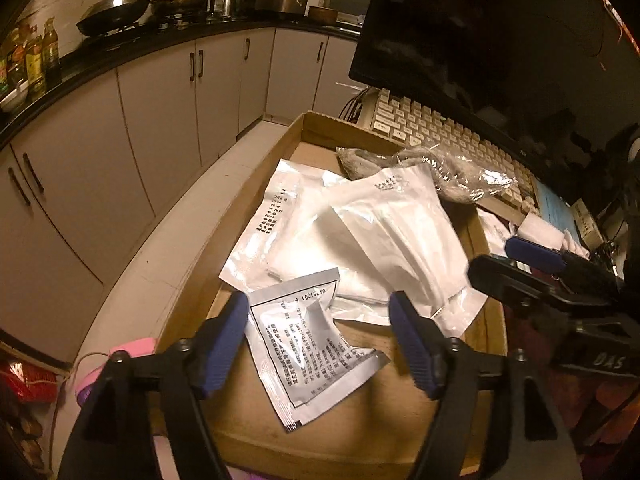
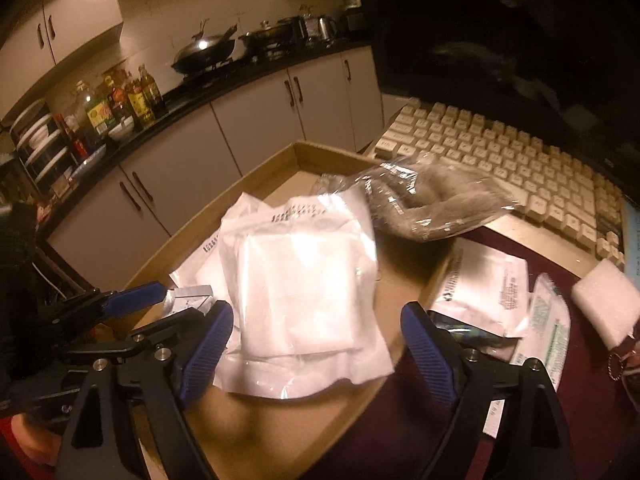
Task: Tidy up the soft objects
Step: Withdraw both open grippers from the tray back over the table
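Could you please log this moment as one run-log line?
left gripper: open over printed sachet | right gripper: open over white pouch | both in cardboard tray

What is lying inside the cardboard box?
In the cardboard box: two white sealed pouches, overlapping, a small printed sachet nearer, and a clear bag of grey fabric draped over the far rim. Anything beneath the pouches is hidden.

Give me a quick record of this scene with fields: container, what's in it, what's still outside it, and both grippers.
container: shallow cardboard tray
in tray: small printed sachet; two white sealed packets, the upper one over the lower one
on far rim: clear bag with grey contents, partly over the keyboard
outside tray: white packets and a foam block
left gripper: open, over the sachet
right gripper: open, astride the upper packet
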`<control>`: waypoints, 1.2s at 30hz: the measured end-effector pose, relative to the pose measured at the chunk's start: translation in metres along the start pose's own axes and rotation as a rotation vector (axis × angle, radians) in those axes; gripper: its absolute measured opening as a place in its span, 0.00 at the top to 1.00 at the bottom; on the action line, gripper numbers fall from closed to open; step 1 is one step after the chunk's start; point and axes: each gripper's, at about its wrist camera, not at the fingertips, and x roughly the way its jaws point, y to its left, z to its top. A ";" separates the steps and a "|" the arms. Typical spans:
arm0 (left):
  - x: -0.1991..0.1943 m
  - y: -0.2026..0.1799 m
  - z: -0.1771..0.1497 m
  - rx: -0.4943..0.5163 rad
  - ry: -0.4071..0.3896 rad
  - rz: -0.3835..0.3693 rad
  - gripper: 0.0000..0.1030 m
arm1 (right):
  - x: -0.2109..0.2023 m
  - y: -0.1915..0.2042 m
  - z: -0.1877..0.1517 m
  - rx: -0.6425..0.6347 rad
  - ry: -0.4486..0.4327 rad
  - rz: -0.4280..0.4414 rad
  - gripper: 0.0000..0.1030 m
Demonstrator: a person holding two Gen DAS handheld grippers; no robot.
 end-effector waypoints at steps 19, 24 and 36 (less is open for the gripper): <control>-0.020 -0.067 -0.010 0.113 -0.001 -0.024 0.10 | -0.068 -0.058 -0.048 0.193 -0.037 -0.026 0.01; -0.021 -0.088 -0.009 0.148 0.000 -0.051 0.10 | -0.084 -0.085 -0.069 0.256 -0.034 -0.067 0.01; -0.011 -0.166 -0.017 0.296 0.037 -0.142 0.09 | -0.117 -0.143 -0.111 0.388 -0.035 -0.169 0.01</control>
